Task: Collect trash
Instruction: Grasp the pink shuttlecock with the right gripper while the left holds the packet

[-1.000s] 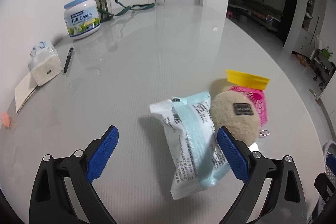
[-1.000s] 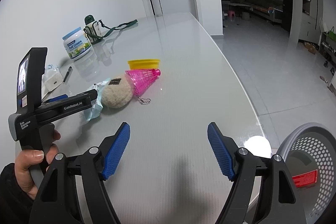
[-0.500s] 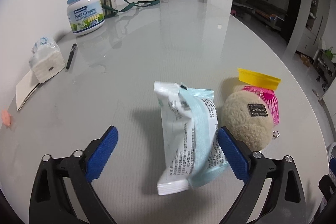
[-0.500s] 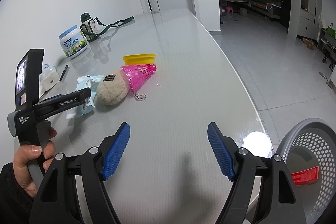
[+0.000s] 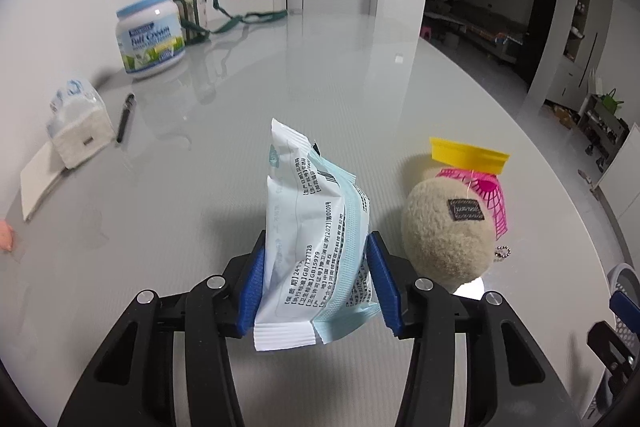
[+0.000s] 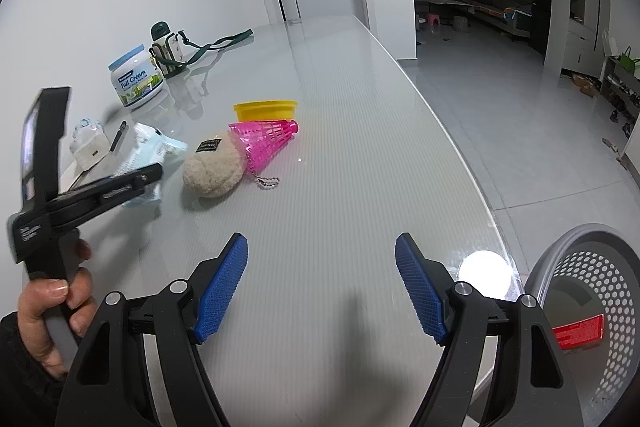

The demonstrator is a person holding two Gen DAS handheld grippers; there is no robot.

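Now the left hand-held gripper [image 5: 316, 283], jaws just closing, pinches the wrapper [image 5: 316, 239] beside the plush ball [image 5: 446, 227]; the right hand-held gripper [image 6: 320, 287] gapes empty; slick film could slip free.

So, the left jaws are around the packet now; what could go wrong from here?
1. The left gripper has just been closing on the packet, which is soft and crumpled; it may slip out on lifting.
2. The plush toy sits right beside the grip; it could be dragged along.
3. The bin stands beyond the table edge, so a loosely held packet might fall to the floor on the way.
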